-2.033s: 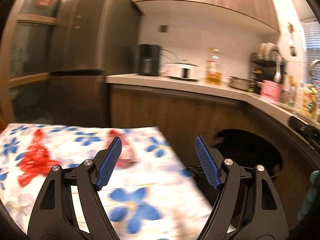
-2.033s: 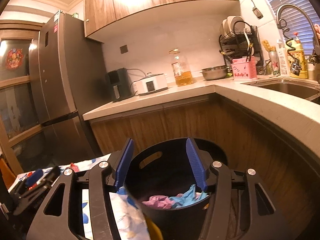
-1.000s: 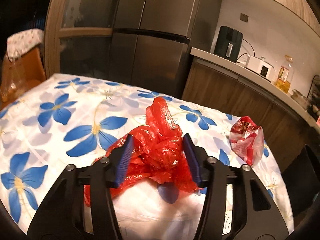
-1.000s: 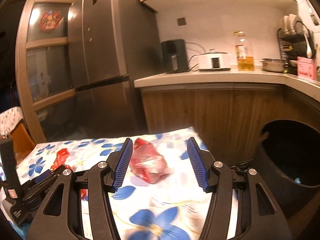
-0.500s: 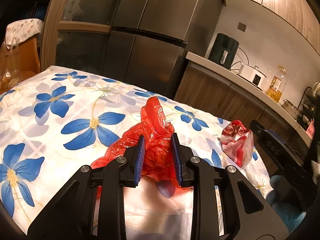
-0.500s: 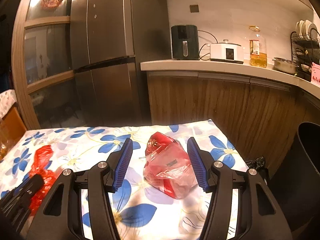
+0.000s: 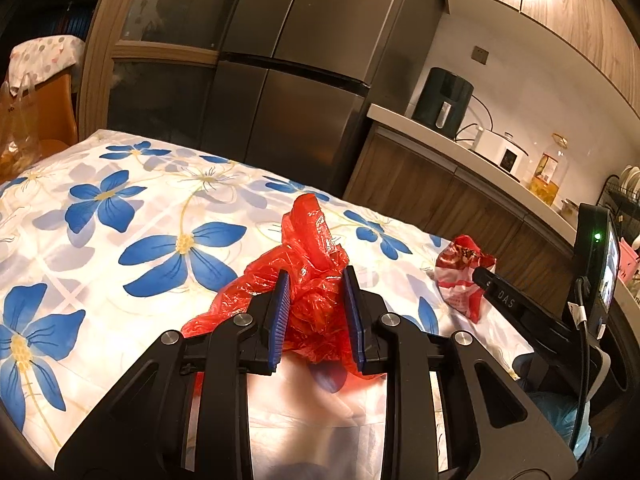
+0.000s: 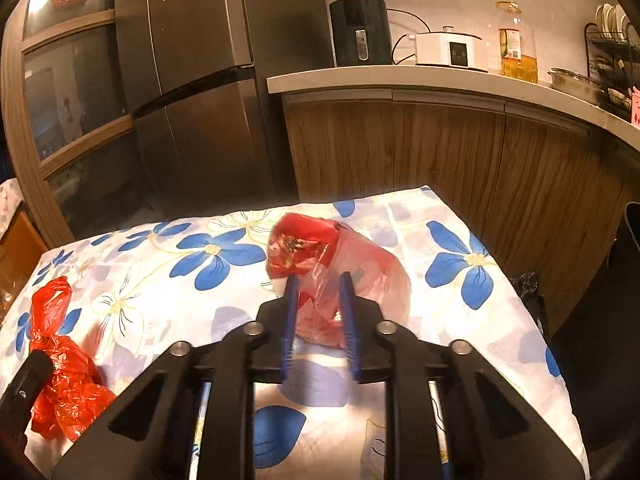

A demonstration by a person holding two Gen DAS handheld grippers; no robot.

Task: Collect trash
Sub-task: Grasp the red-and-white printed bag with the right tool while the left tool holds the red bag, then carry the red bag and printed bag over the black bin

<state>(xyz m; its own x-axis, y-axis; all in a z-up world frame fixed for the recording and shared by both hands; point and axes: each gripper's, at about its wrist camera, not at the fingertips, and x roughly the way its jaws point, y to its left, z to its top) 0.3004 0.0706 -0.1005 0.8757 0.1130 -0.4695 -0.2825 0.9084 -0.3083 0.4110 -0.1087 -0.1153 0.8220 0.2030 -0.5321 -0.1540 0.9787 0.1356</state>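
Trash here is two pieces on the table (image 7: 120, 184), which wears a glossy white cloth printed with blue flowers: a crumpled red plastic bag (image 7: 308, 264) near the middle of the near edge, and a red-and-clear snack wrapper (image 8: 340, 264) toward the right edge, close to the far right corner. The left gripper (image 7: 316, 312) has its jaws narrowed onto the bag, blue ribbed pads pressing the crinkled film from both sides. The right gripper (image 8: 318, 312) has just been closing, and its jaws now pinch the wrapper's near, clear end. Both materials are thin, slick and shapeless, so I judge that either could slide out of the pads on lifting, since only a fold is caught. The bag's loose tail may drag on the cloth and tug it. A dark bin (image 8: 616, 320) stands off the right edge, so a dropped piece could land on the floor.
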